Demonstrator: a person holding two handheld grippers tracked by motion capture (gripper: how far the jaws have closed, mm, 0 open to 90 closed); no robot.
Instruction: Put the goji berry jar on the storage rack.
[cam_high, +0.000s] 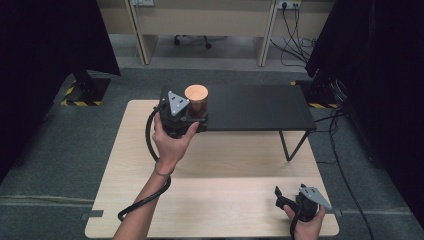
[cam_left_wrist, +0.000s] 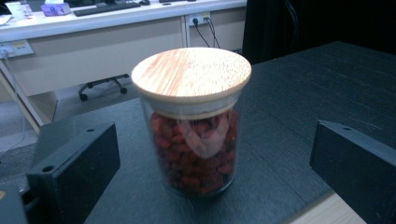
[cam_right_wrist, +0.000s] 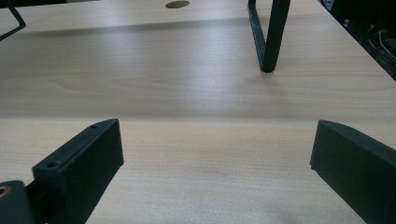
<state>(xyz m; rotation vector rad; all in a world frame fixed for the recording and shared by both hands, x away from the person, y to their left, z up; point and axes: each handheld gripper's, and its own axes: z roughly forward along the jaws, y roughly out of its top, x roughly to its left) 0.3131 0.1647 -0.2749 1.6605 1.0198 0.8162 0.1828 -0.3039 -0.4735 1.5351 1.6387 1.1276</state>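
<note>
Jar (cam_left_wrist: 194, 126) stands upright on the black shelf (cam_left_wrist: 299, 93), dead centre between the left claw's (cam_left_wrist: 210, 172) wide-open jaws, untouched, right claw (cam_right_wrist: 215, 172) open far off.

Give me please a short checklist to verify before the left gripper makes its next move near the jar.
1. Jar stands upright on the black shelf: ok.
2. Wooden lid sits flat on the jar: ok.
3. Left gripper jaws are open and apart from the glass on both sides: ok.
4. Jar is far enough from the shelf's near edge: cannot tell; it stands close to the edge.
5. Right gripper is open, holds nothing, and rests low over the wooden table, away from the jar: ok.
</note>
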